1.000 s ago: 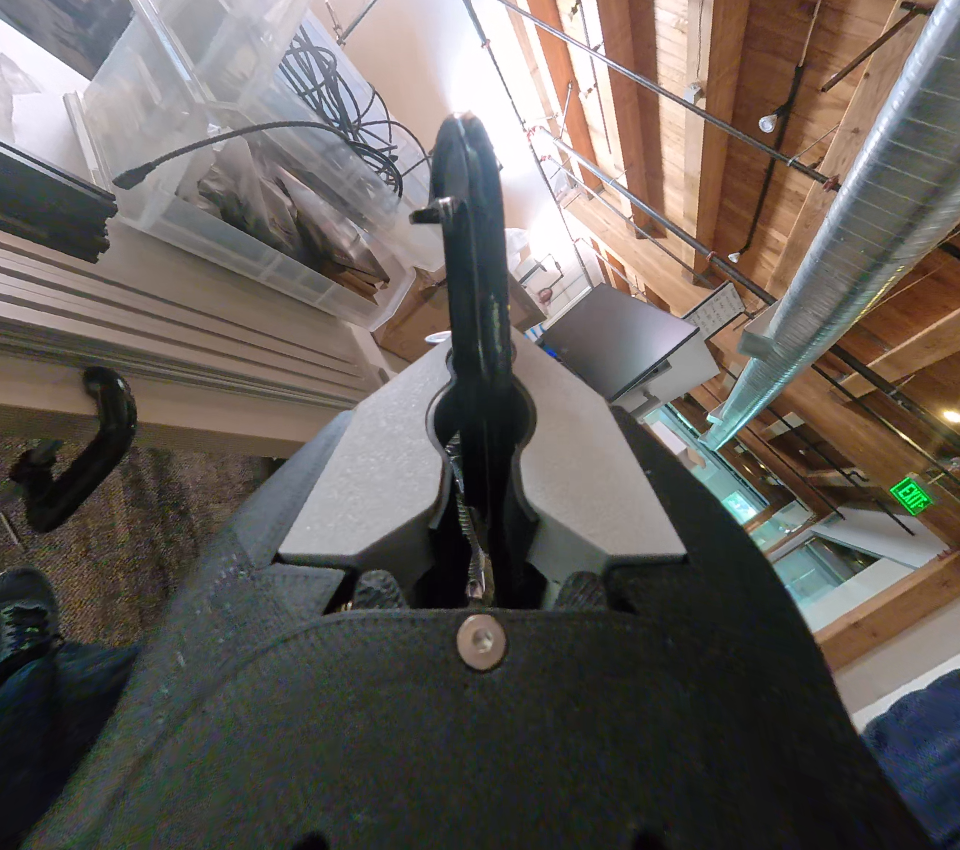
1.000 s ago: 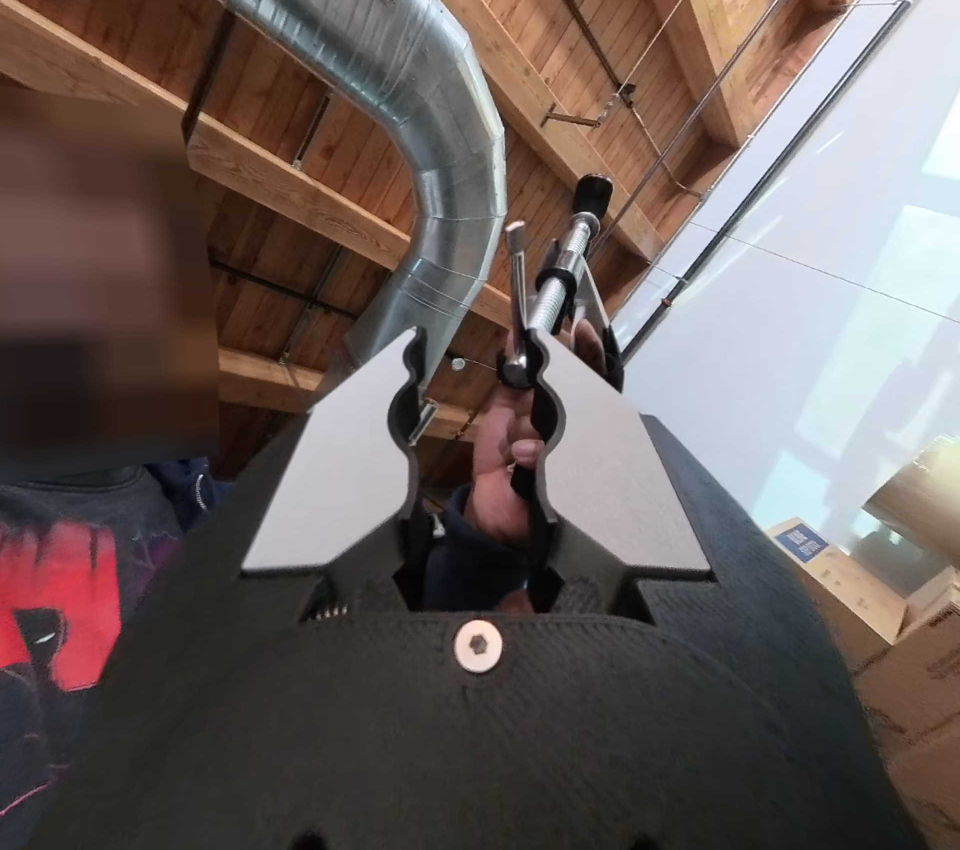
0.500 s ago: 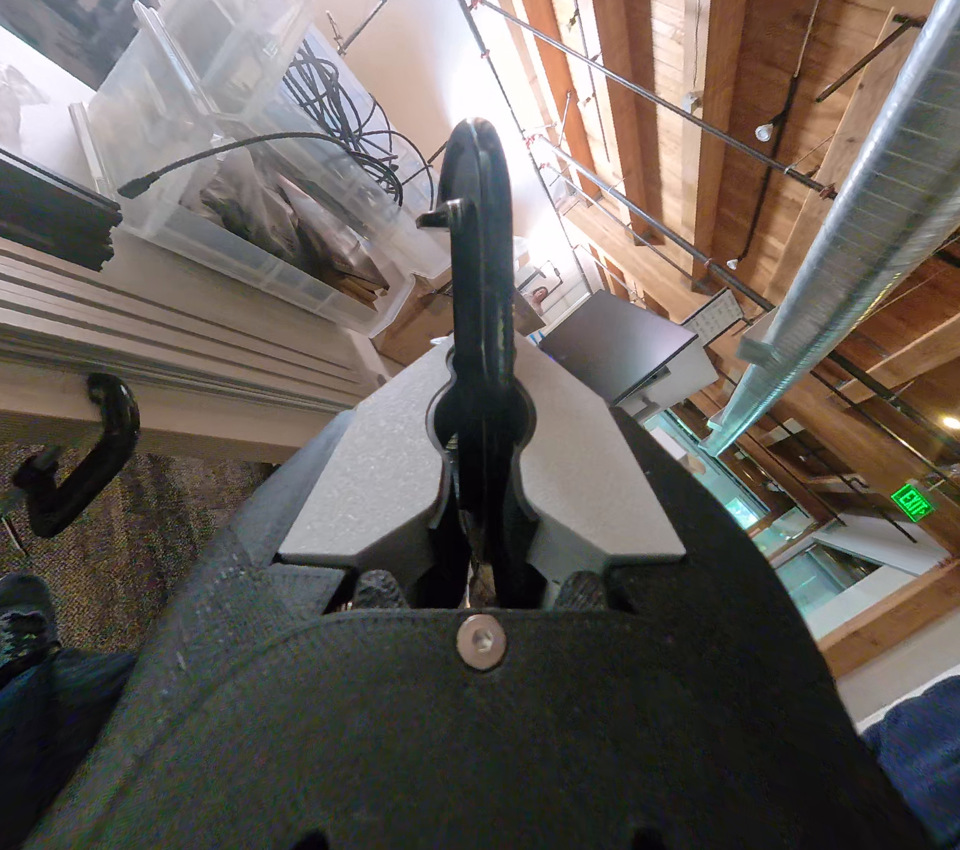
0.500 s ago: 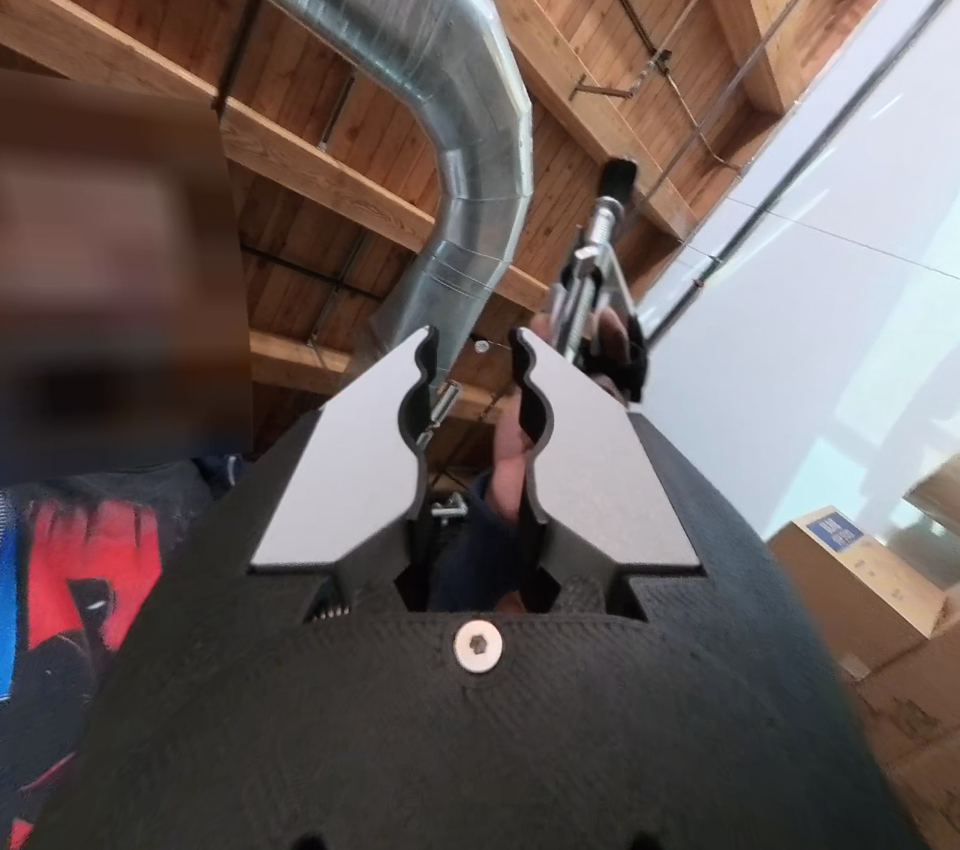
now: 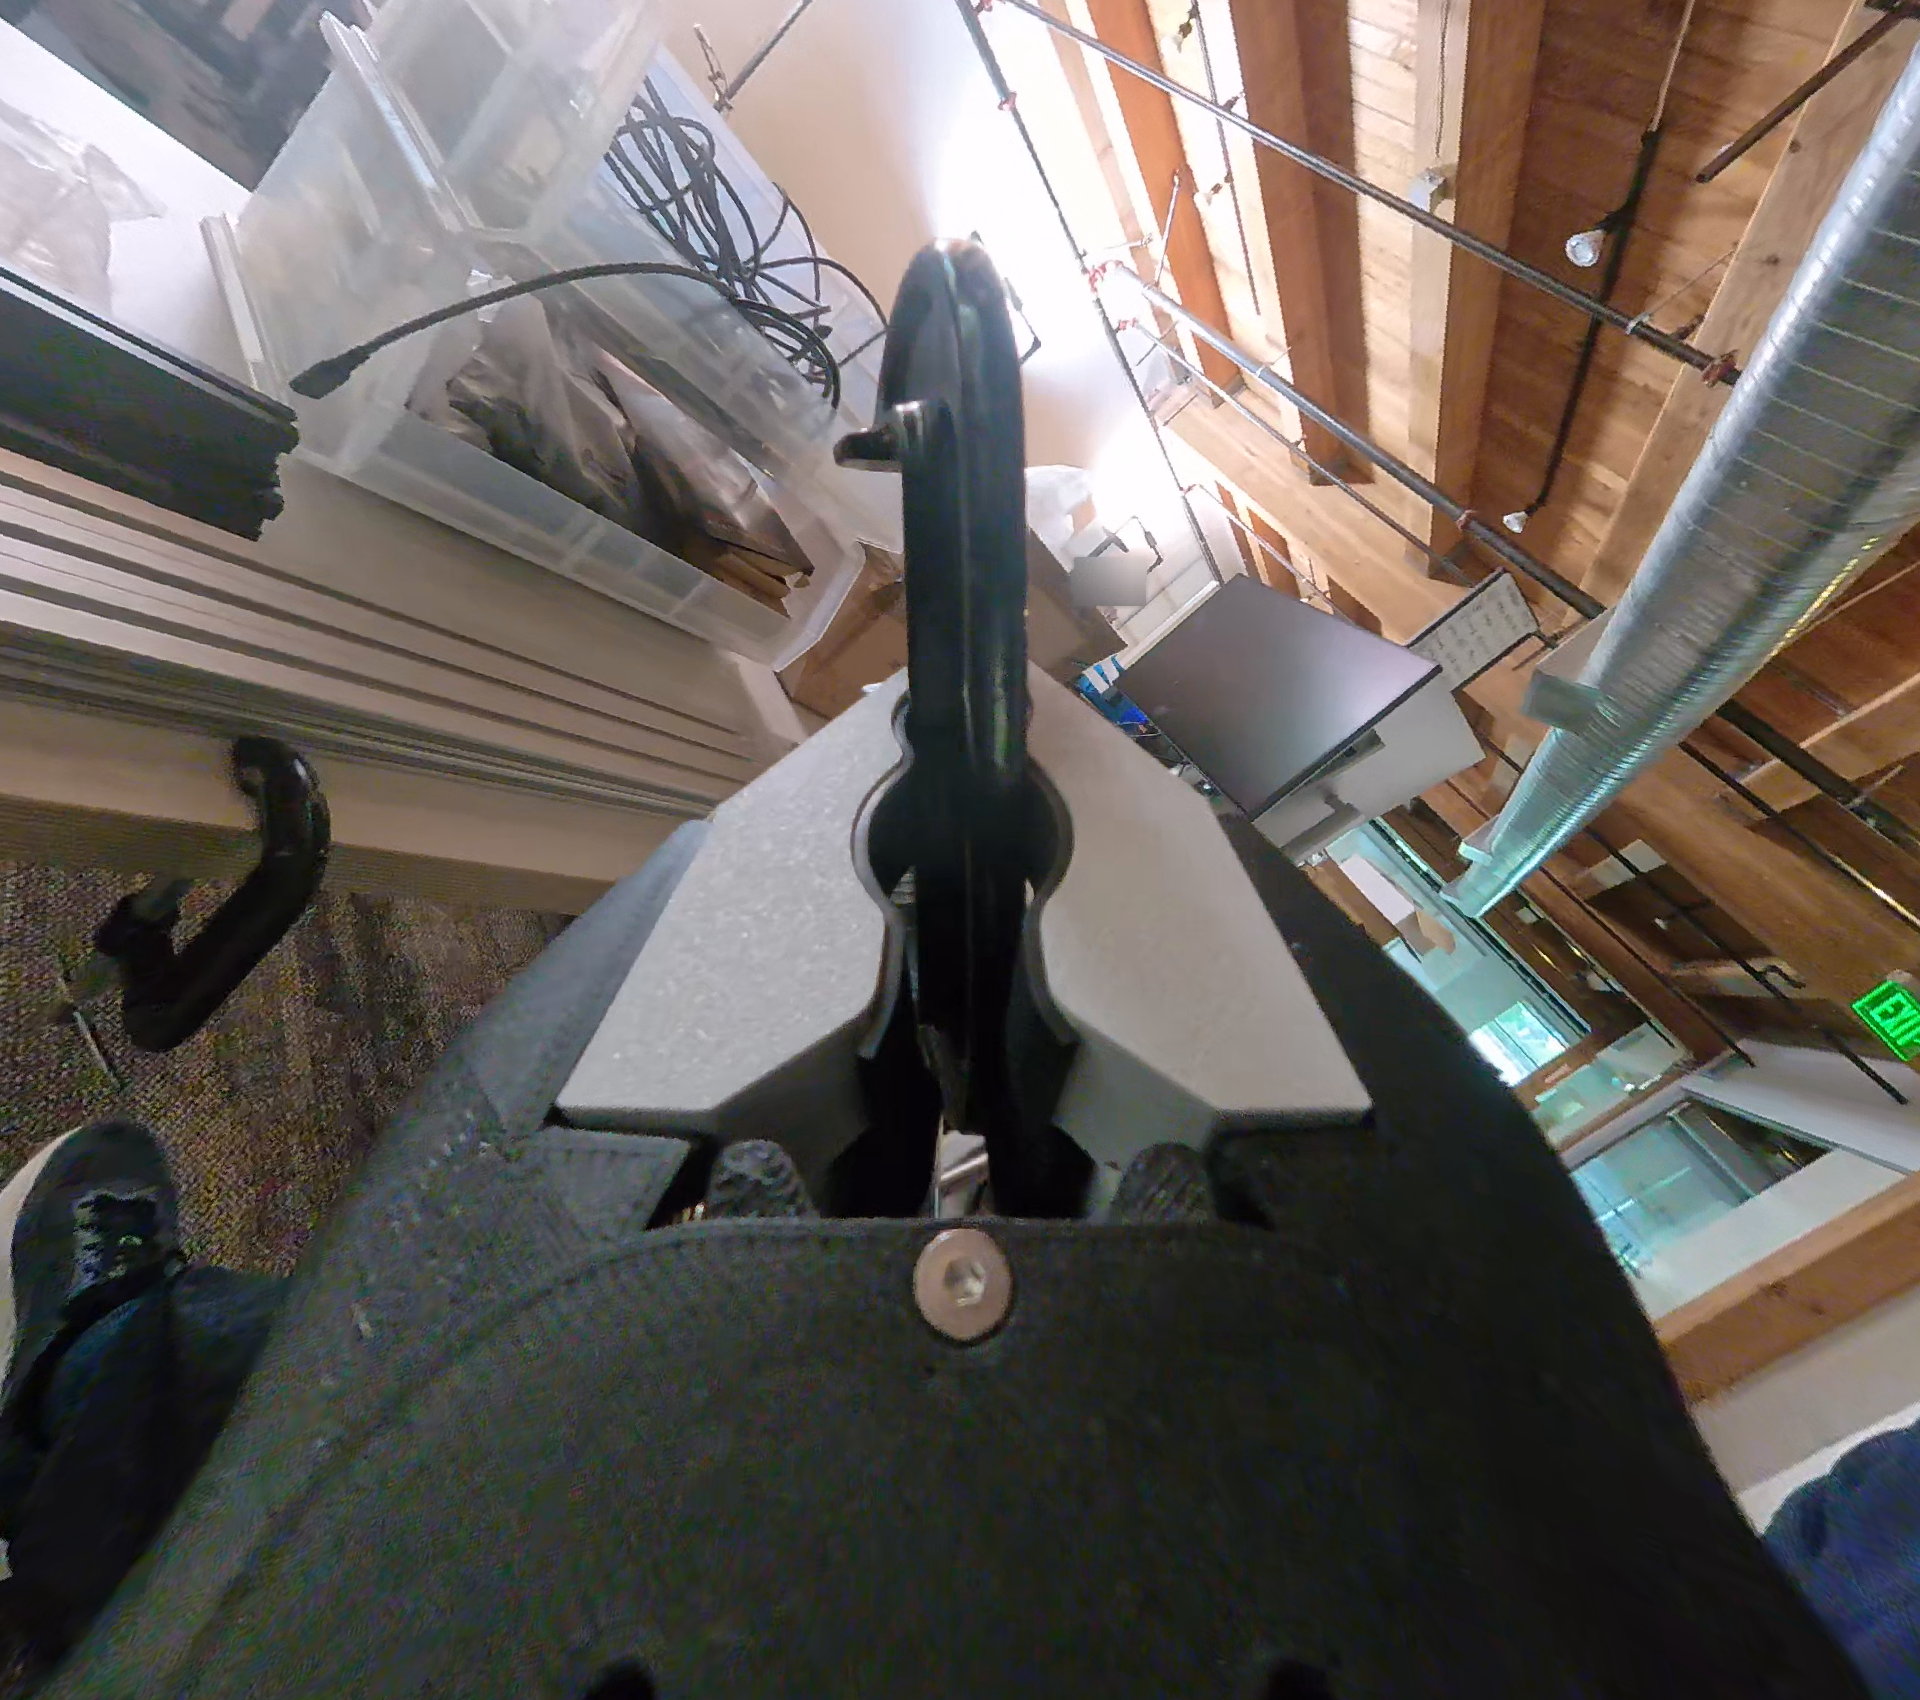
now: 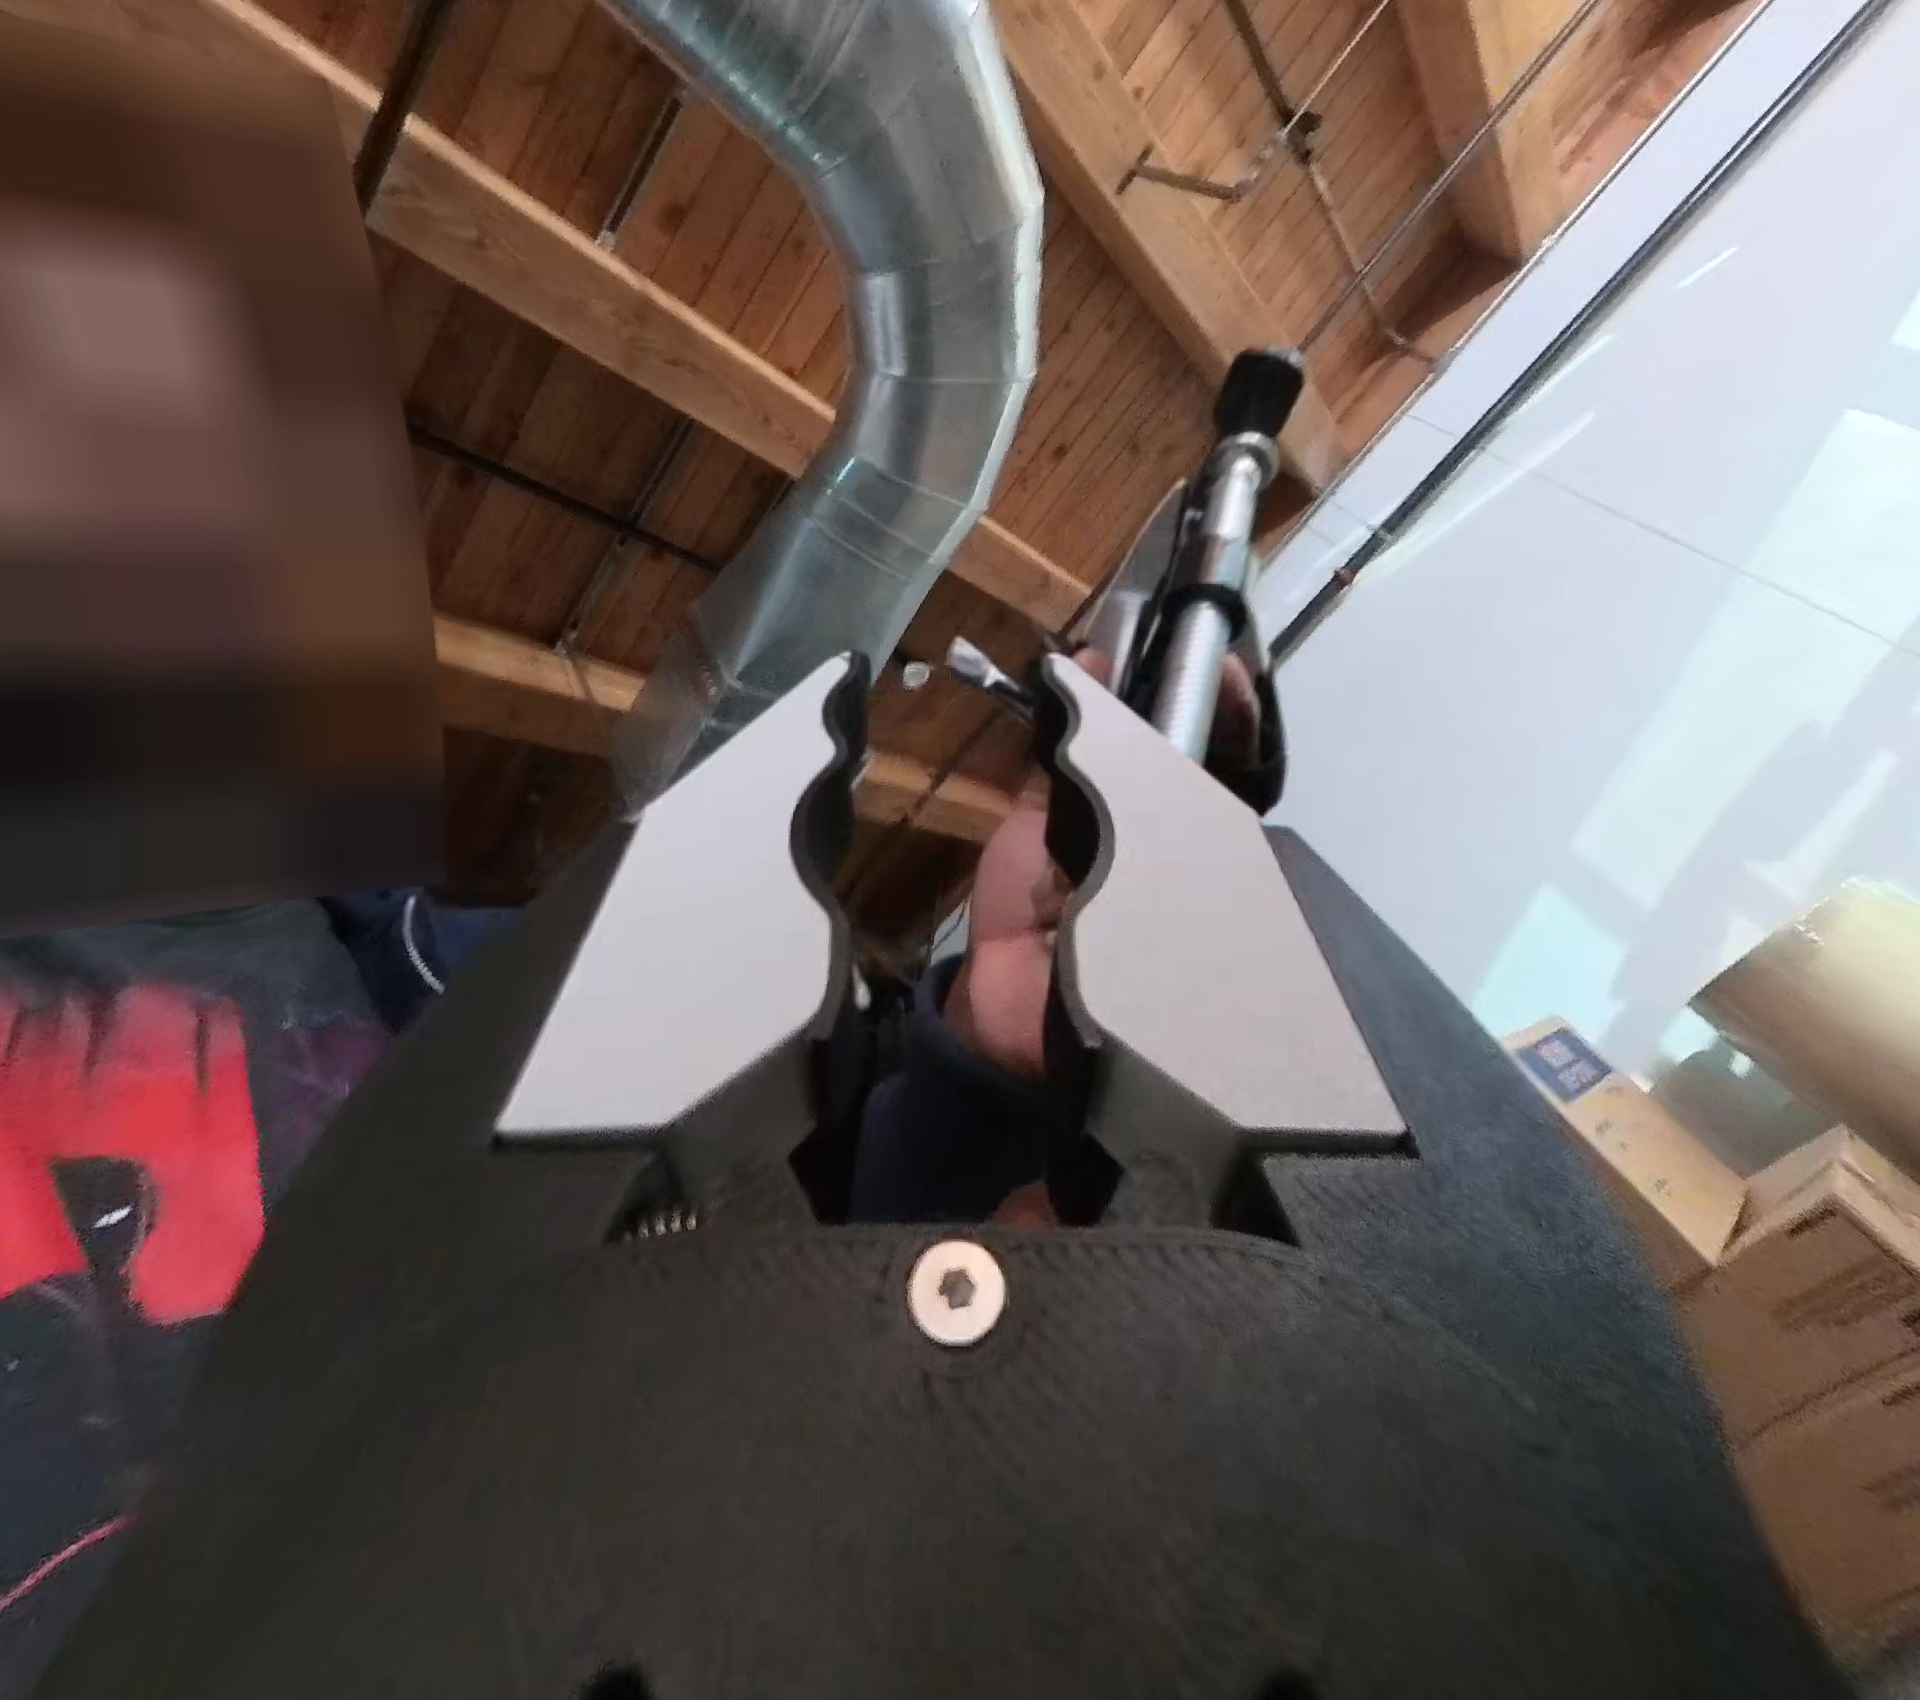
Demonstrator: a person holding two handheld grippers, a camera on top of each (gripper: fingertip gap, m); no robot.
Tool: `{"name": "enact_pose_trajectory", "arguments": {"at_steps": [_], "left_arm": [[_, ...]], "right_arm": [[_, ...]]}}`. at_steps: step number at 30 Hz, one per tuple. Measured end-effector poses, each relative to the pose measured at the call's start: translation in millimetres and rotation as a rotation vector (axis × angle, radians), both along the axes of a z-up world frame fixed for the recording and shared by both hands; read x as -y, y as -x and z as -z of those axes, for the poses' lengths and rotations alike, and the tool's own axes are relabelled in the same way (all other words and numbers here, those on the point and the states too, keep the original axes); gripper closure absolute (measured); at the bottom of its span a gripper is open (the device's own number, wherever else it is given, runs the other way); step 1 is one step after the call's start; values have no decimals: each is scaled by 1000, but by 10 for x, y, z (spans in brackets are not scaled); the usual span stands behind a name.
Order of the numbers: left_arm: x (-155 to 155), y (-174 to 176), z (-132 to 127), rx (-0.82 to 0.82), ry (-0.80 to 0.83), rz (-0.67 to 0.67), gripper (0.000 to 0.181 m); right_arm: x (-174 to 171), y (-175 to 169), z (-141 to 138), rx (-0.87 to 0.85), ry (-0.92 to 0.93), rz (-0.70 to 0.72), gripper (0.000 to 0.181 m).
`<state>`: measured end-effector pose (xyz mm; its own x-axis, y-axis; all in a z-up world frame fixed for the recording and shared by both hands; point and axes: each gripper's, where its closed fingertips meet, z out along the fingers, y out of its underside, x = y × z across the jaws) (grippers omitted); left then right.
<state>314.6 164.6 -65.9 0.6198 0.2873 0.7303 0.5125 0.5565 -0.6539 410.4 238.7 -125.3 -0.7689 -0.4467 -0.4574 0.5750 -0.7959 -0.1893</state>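
Black curved clamp point(image 5: 961, 507) clenched in left gripper point(image 5: 961, 694); clear bin point(image 5: 499, 216) of cables far left; right gripper point(image 6: 951, 684) released.

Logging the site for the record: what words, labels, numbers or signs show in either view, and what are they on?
I don't copy out writing; these bear it:
Green lit sign on the far wall: legible.
White sheet behind the monitor: too small.
Blue label on a cardboard box: blurred.
Print on the lower cardboard box: blurred.
Black clamp in the left gripper: none visible.
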Motion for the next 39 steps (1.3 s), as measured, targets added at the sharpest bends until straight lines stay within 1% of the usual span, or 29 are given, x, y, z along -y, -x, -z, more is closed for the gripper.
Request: {"name": "enact_pose_trajectory", "arguments": {"at_steps": [4,6,8,10,13,15,20,23,25,28,31,33,35,37,39], "left_arm": [[10,7,1,1,1,-11,165],[6,1,-13,3,-15,-7,165],[-10,-13,-32,1,-26,4,165],[-32,-35,-49,-2,-30,18,165],[-48,-64,-69,-9,-30,29,165],[-47,-74,-79,-13,-30,34,165],[-21,-73,-80,-17,-24,29,165],[-1,-66,-75,-16,-22,24,164],[8,-56,-70,-16,-20,18,165],[14,-41,-59,-15,-13,11,165],[4,-45,-58,-15,-14,14,165],[-13,-58,-63,-17,-18,23,165],[-36,-79,-69,-18,-23,37,165],[-60,-101,-67,-23,-20,48,165],[-79,-114,-52,-29,-8,53,165]], "right_arm": [[221,-154,-48,-64,-56,-65,153],[386,-219,-30,-87,-124,-90,153],[559,-221,49,-75,-213,-93,152],[638,-144,138,-24,-257,-74,149],[566,4,240,59,-234,-36,146],[441,93,281,104,-187,-4,141],[17,205,252,151,9,59,137],[-83,154,173,111,60,51,137],[-23,44,75,44,46,17,139],[165,-145,-42,-52,-7,-46,142],[447,-265,-42,-99,-129,-94,146],[633,-241,44,-74,-225,-96,146],[726,-121,177,5,-272,-88,146],[672,29,295,94,-251,-60,145],[546,129,360,135,-221,-14,142]]}}
